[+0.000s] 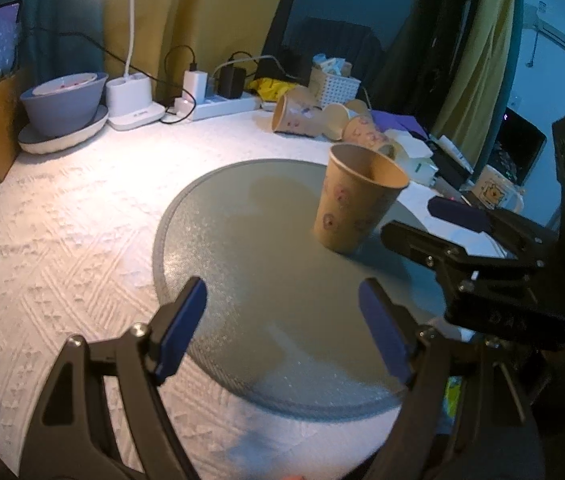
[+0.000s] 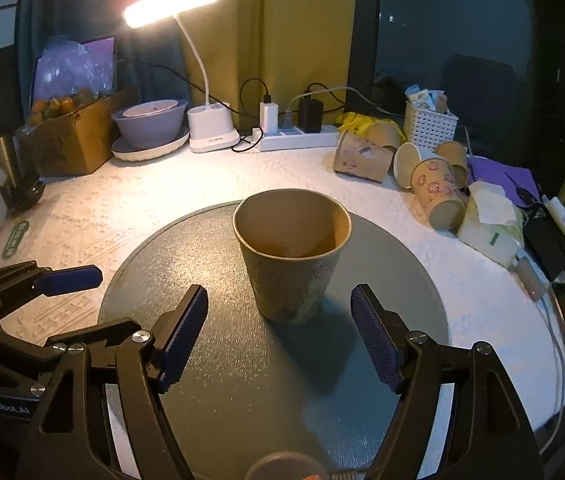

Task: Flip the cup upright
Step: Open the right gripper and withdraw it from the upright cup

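A brown paper cup (image 1: 356, 200) with pink prints stands upright, mouth up, on a round grey mat (image 1: 250, 272). It also shows in the right wrist view (image 2: 292, 254), on the mat (image 2: 222, 360). My left gripper (image 1: 282, 328) is open and empty, over the mat's near side, to the left of the cup. My right gripper (image 2: 278, 332) is open and empty, just short of the cup, fingers either side of it without touching. The right gripper also shows in the left wrist view (image 1: 438, 222); the left gripper shows in the right wrist view (image 2: 66, 280).
Several paper cups (image 2: 402, 164) lie on their sides at the back right beside a white basket (image 2: 430, 124). A power strip (image 2: 298, 136), lamp base (image 2: 210, 130), purple bowl (image 2: 150, 124) and cardboard box (image 2: 70, 136) line the back. A mug (image 1: 494, 192) and clutter stand at the right.
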`<move>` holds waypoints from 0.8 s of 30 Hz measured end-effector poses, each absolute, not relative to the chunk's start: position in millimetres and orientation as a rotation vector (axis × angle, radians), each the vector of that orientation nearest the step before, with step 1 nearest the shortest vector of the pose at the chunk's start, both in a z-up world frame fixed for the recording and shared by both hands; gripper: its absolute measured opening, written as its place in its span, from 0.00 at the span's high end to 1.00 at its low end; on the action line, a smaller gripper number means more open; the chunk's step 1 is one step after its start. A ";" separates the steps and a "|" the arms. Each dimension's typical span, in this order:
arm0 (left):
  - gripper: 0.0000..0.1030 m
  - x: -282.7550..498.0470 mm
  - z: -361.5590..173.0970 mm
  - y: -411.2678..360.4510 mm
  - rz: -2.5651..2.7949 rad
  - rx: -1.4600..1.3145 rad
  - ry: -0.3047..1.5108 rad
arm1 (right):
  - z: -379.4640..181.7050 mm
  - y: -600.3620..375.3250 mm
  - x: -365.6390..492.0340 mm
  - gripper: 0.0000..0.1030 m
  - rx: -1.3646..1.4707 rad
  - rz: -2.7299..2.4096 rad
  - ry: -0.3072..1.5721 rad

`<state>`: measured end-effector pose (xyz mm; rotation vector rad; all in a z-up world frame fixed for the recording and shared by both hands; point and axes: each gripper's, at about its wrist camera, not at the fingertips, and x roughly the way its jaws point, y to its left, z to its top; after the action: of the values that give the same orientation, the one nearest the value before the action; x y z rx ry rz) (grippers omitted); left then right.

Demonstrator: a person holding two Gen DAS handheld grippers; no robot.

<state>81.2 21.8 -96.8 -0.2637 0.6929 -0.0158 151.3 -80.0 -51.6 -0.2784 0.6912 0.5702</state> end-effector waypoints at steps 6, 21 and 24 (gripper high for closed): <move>0.18 69.0 -86.8 15.8 -0.017 -0.249 0.661 | -43.9 -87.5 136.3 0.25 -0.274 0.561 0.670; 0.16 40.2 -45.4 -10.9 -0.031 -0.157 0.560 | -10.8 -117.1 101.6 0.25 -0.223 0.527 0.580; 0.09 32.4 -34.2 -15.3 -0.032 -0.141 0.528 | -1.6 -123.2 94.2 0.25 -0.212 0.522 0.556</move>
<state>32.4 -15.3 -34.2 -0.1414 0.5284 -0.0320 94.2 -123.2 -1.6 -0.2125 0.5558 0.5220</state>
